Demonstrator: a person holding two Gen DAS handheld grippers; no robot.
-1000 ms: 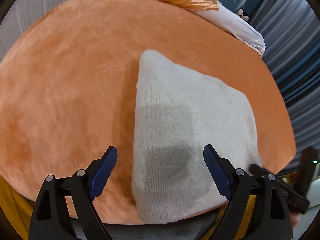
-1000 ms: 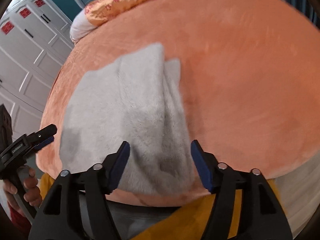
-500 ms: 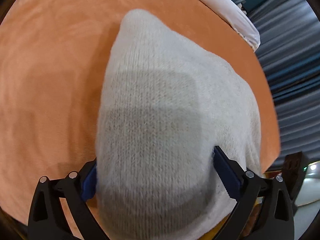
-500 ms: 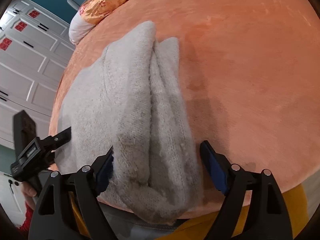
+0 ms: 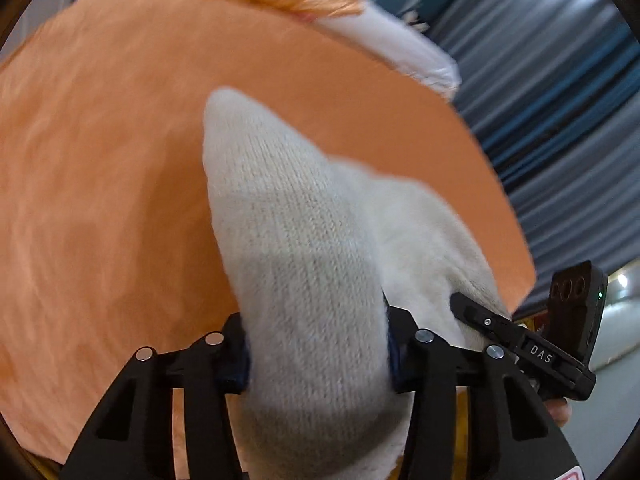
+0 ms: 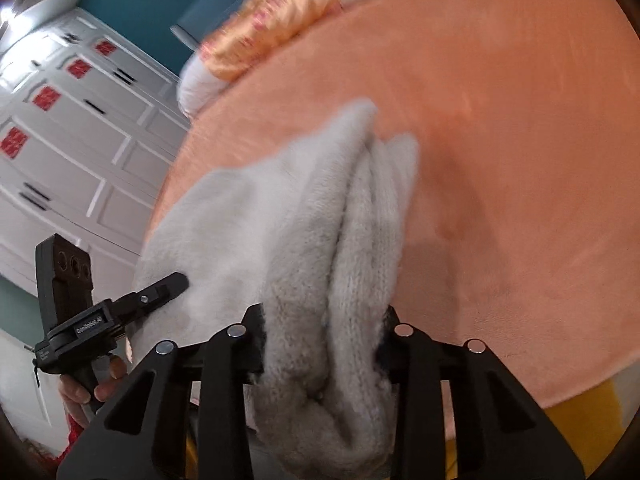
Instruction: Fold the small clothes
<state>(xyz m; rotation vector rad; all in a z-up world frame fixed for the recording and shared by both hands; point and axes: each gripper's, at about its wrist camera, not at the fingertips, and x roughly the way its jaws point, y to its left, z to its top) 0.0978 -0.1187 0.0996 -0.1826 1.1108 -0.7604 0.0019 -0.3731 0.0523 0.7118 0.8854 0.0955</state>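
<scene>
Both grippers gripped the near edge of one white knitted garment lying on an orange plush blanket. The left gripper, its jaws having just closed, pinched a bunched fold at the garment's left near corner, with the cloth bulging between the blue pads. The right gripper, jaws likewise just closed, clamped several gathered layers at the right near corner. From both grips the garment sloped away to the blanket. A gold patterned pillow lay at the far edge; white panelled cabinet doors stood beyond.
</scene>
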